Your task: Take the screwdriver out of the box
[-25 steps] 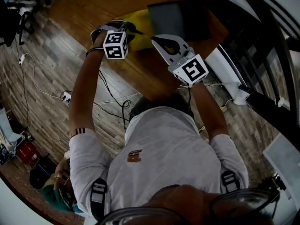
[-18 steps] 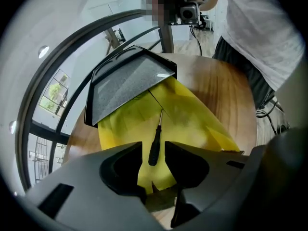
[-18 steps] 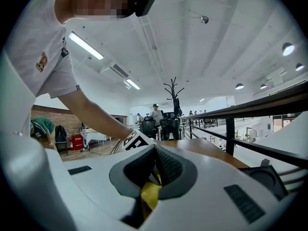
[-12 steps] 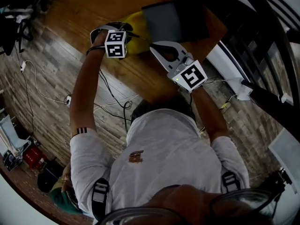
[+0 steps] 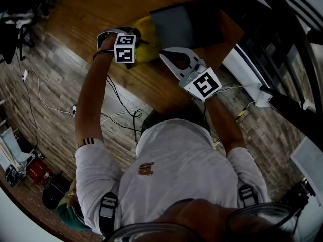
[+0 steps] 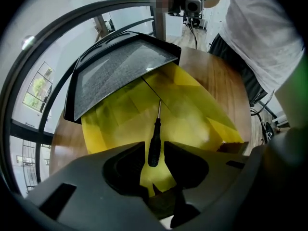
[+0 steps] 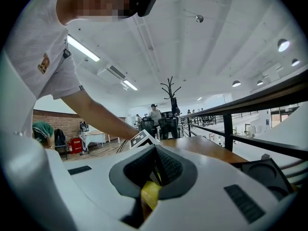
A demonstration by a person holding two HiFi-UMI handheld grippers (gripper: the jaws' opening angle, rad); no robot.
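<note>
A yellow box (image 5: 146, 26) lies on the wooden table (image 5: 136, 84) with its grey lid (image 5: 184, 21) raised. In the left gripper view a screwdriver (image 6: 154, 138) with a black handle points its shaft toward the lid (image 6: 120, 71) over the box's yellow inside (image 6: 192, 114). My left gripper (image 6: 154, 150) is shut on the handle's end, and in the head view it (image 5: 135, 38) sits at the box's near side. My white right gripper (image 5: 163, 52) is at the box's near right edge, shut (image 7: 155, 153) on a yellow bit of the box (image 7: 150, 192).
Cables (image 5: 121, 110) trail over the floor left of the table. A dark railing (image 5: 282, 34) and a white unit (image 5: 260, 100) stand to the right. Beyond the right gripper's jaws, in its own view, are the left gripper's marker cube (image 7: 142, 138) and the tabletop (image 7: 202, 146).
Both grippers stay at the box. The right one has shifted a little toward me; the rest of the shift looks like head movement.
</note>
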